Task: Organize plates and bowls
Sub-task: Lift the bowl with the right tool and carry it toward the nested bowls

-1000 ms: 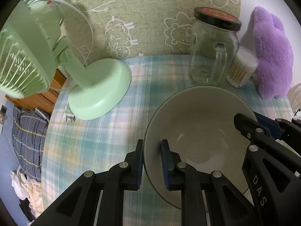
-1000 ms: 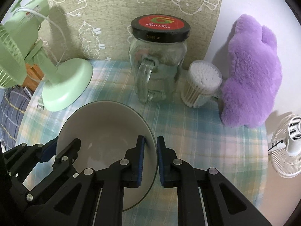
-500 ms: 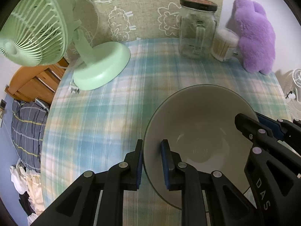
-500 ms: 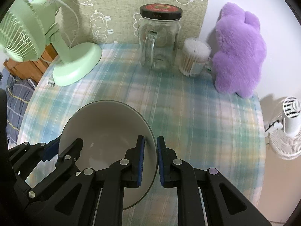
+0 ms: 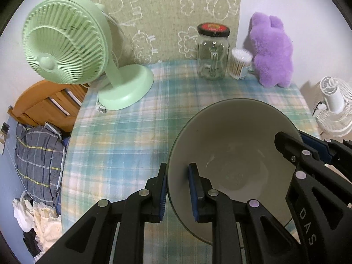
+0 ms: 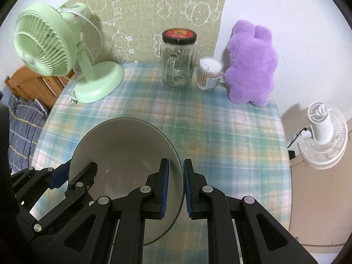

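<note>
Bowl held aloft between two grippers over checked table

Tablecloth [image 5: 123,136] in pale blue, green and peach checks covers the table that fills both wrist views, with a sheep-patterned green fabric panel [image 6: 154,11] standing against the white wall behind it. On the far left of the cloth stands a mint-green desk fan [image 5: 66,44], its round base near the table edge. A purple plush toy [image 6: 250,66] sits at the far right, and a white floor fan [image 6: 323,136] stands beyond the table on that side. Over the near part of the table a large grey-white bowl [image 5: 231,158] hangs clear of the cloth, tilted slightly, its inside bare. The left gripper [image 5: 177,189] is clamped on the bowl's left rim, one blue pad outside the wall and one inside. The right gripper [image 6: 176,187] pinches the opposite rim in the same manner, so the bowl is carried by both edges. At the back of the table, a glass handled jar [image 6: 177,66] with a black-and-red lid stands upright just left of a small clear tub of cotton swabs [image 6: 208,76], which sits beside the plush toy.
</note>
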`<state>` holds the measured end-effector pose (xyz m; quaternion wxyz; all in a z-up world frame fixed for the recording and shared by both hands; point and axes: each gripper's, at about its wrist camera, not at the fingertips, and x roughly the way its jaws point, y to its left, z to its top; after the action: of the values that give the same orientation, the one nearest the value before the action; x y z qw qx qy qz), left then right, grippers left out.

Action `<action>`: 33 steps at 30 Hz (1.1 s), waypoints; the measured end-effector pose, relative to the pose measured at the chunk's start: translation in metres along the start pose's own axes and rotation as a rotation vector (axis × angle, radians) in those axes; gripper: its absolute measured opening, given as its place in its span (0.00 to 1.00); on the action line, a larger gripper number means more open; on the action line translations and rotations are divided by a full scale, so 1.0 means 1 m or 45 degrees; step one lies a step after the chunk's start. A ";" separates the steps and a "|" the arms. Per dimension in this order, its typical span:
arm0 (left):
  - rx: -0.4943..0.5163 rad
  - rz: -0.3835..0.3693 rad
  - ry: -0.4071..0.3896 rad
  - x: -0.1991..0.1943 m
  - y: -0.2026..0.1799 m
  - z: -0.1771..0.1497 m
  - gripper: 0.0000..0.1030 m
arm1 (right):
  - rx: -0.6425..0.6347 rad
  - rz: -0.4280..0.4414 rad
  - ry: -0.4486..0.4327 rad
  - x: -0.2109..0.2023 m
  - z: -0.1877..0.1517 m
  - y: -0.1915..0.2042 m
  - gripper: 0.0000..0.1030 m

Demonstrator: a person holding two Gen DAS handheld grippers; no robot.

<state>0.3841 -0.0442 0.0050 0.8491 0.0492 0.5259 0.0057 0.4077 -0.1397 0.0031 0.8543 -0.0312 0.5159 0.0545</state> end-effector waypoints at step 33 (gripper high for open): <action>0.082 -0.121 -0.056 -0.103 0.032 -0.116 0.16 | 0.081 -0.107 -0.076 -0.138 -0.116 0.050 0.16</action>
<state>0.2352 -0.0100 0.0486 0.8578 0.0514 0.5087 -0.0526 0.2357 -0.1113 0.0711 0.8715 -0.0241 0.4898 0.0030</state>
